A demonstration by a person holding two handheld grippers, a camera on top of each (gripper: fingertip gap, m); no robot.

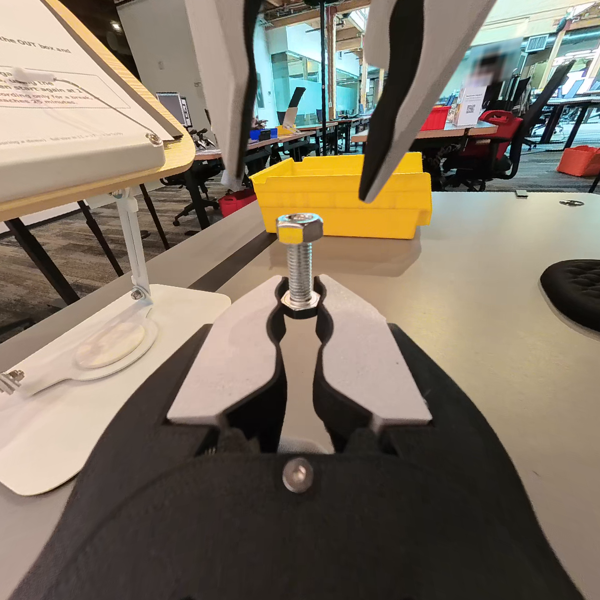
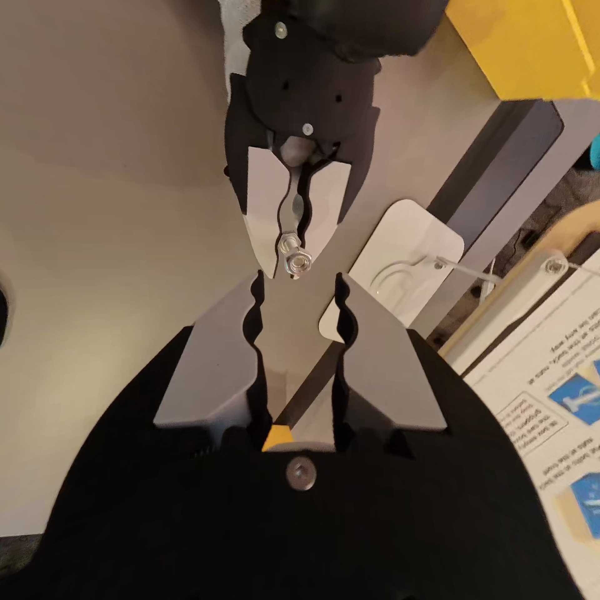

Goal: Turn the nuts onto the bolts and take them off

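At the far left of the left wrist view, a white stand [image 1: 97,324] rests on the grey tabletop [image 1: 470,324] and carries a tilted board with a printed sheet [image 1: 65,97]. Right of it, near the middle, the left tongs [image 1: 300,292] are clenched on the head of a bolt [image 1: 299,276], which they hold upright with its threaded shaft rising clear of the fingertips. A nut [image 1: 299,229] sits at the very top of that shaft, at the thread's end. Above the nut the right tongs [image 1: 300,185] hang point-down, released, their two fingers spread well apart to either side and touching nothing. Just behind stands a yellow bin [image 1: 341,201] on the tabletop, and at the far right edge lies a black cushioned pad [image 1: 574,292].

The right wrist view looks down along the right tongs [image 2: 298,276], whose fingers are parted on either side of the nut [image 2: 300,263] without gripping it. Beyond them the left tongs [image 2: 289,246] pinch the bolt [image 2: 288,244] at its head. To the right are the white stand [image 2: 406,253], the yellow bin [image 2: 519,48] in the upper corner and the printed sheet [image 2: 552,389] at the edge.
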